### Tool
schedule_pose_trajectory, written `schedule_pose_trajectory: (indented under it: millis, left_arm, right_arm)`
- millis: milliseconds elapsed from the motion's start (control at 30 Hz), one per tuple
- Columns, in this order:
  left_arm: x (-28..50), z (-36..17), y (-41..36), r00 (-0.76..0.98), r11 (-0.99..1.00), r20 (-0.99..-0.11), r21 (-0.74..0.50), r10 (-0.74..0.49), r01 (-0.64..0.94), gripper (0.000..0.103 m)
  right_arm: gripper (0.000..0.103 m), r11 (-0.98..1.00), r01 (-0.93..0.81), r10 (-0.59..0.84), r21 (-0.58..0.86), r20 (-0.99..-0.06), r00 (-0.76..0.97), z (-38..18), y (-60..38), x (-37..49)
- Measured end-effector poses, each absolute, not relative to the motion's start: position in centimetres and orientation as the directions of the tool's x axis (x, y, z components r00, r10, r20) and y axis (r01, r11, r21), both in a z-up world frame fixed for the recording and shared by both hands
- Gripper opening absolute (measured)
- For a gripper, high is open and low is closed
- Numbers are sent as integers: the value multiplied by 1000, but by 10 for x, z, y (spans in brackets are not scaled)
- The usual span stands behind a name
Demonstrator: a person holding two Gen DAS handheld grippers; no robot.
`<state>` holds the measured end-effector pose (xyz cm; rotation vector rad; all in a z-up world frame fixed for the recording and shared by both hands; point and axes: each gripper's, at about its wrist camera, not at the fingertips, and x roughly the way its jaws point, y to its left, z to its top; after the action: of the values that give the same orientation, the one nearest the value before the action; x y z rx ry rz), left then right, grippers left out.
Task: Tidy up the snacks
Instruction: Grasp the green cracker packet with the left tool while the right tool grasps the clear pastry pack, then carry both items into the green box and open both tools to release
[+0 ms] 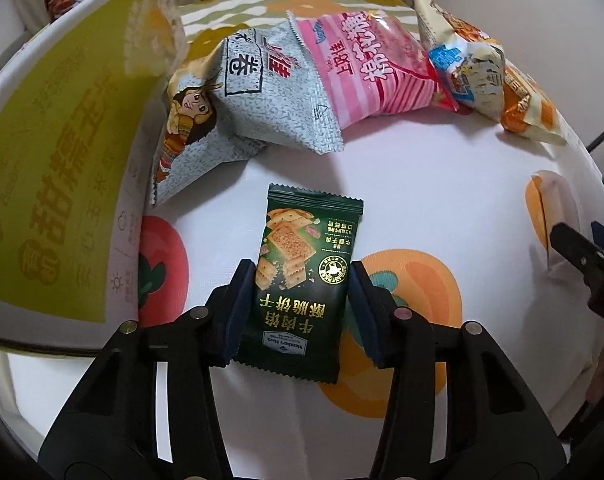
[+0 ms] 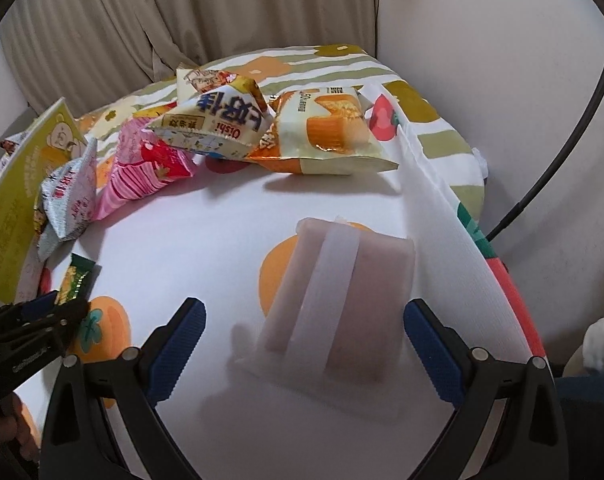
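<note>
The left gripper [image 1: 298, 280] pinches a dark green cracker packet [image 1: 302, 276] low over the table [image 1: 422, 184]; the right gripper [image 2: 302, 344] gapes around a white holder [image 2: 338, 304]. The grey bag [image 1: 242, 92], pink bag [image 1: 366, 64] and orange bag [image 2: 334, 128] lie unsorted, so it looks barely begun.

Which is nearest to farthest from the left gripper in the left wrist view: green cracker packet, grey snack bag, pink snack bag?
1. Green cracker packet: between the left gripper fingers, flat on the tablecloth.
2. Grey snack bag: beyond it, toward the left.
3. Pink snack bag: farthest back, right of the grey bag and overlapping it.
</note>
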<state>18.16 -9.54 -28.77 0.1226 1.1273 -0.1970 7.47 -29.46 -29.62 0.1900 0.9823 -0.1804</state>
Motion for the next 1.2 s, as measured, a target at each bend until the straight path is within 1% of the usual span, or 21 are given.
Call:
schedule_pose_trajectory:
  millis: [100,367,467,500,567,600,700,933,1133,1200]
  left_arm:
    - [182,-289,-96,400,974,-911,-12,-103,224,43]
    - [187,-293,-93,383,972,-915,-32,-122,234,43]
    - [186,-294,-93,384,971,-914,-39,-130,234,43]
    - [185,-294,-92,386,971,-914,-37,-128,234,43]
    - [183,-295,-92,387,972,-913,-39,-129,232,43]
    - [183,-296,-91,389,972,-912,-38,-127,230,43]
    - [182,-295,-88,399,973,-907,-47,-137,227,43]
    - [174,-282,-89,432,969,-888,-54,-156,239,43]
    - [161,-251,-94,467,968,-862,-94,-197,235,43]
    - [157,-234,-96,489,967,-845,-115,-216,229,43]
  right_arm:
    - [99,966,246,-63,80,-849,525,-298,-296,79]
    - [98,959,281,-103,35,-882,461,-309,-297,91]
    - [90,958,287,-120,13,-888,443,-311,-296,95]
    - [86,957,292,-135,-3,-891,433,-312,-296,97]
    - [71,954,299,-162,-32,-892,422,-313,-296,97]
    - [62,954,297,-168,-39,-890,424,-312,-297,97]
    - [60,954,299,-162,-30,-889,428,-310,-299,95]
    - [59,960,282,-133,4,-876,464,-292,-301,84]
    - [59,965,261,-130,10,-850,511,-260,-299,75]
    - [59,971,238,-127,6,-831,541,-239,-298,74]
